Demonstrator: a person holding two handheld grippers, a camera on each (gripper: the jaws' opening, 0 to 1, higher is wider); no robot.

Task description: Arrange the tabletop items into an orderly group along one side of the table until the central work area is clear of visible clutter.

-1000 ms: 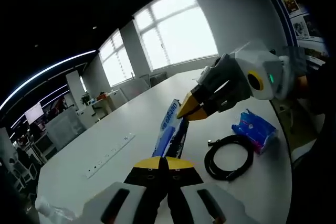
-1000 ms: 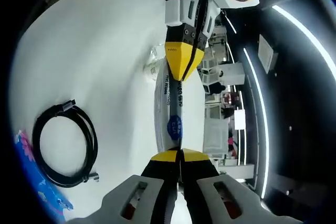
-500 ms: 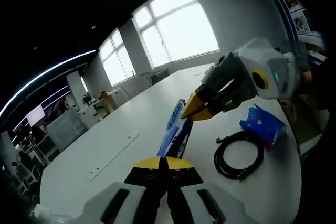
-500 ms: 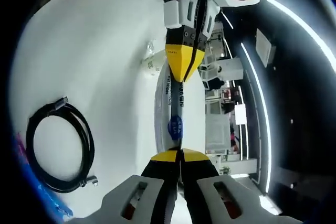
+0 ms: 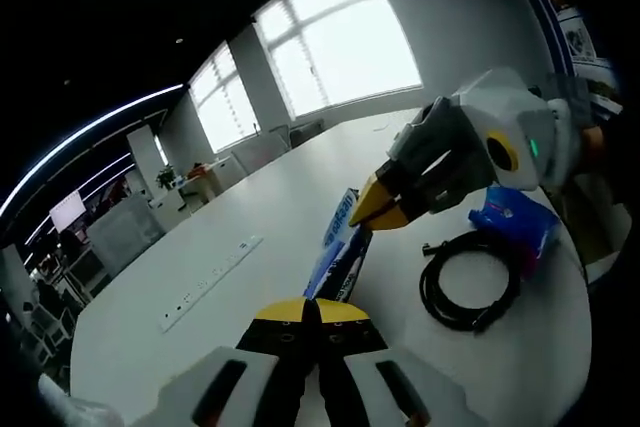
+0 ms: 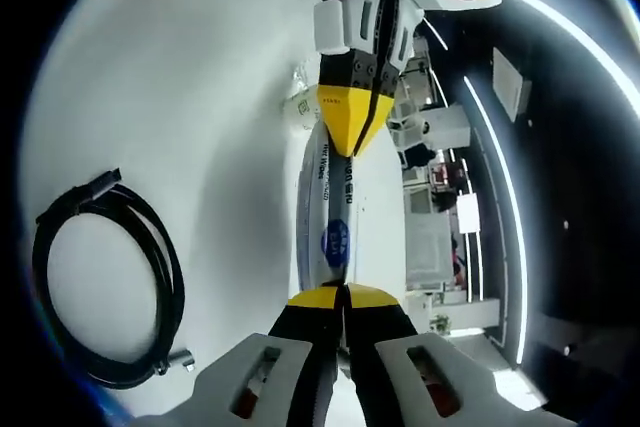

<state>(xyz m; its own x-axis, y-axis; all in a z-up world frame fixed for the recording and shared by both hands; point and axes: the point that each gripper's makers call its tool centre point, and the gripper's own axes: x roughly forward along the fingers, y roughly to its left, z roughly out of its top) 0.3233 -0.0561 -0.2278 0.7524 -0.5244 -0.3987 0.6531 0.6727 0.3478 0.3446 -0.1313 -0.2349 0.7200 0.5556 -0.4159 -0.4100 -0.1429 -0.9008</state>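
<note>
Both tongs are clamped on the same long blue wipes pack (image 5: 340, 242), one at each end, and it hangs stretched between them just above the white tabletop (image 5: 250, 237). In the left gripper view the left tongs (image 5: 316, 309) pinch the near end with yellow tips pressed together, while the right tongs (image 5: 381, 209) bite the far end. In the right gripper view the roles flip: the right tongs (image 6: 344, 296) grip the near end and the left tongs (image 6: 349, 137) hold the far end. Writing runs along the pack, blue print on a pale strip with a round blue logo; "Wipes" looks readable in the right gripper view, the rest is too small to make out. To the right of the pack in the left gripper view, a coiled black cable (image 5: 468, 282) lies flat on the tabletop, and just beyond it sits a small blue packet (image 5: 515, 224) near the edge. A long white power strip (image 5: 210, 282) is set into the tabletop on the left. Bright windows (image 5: 340, 47) line the far wall.
</note>
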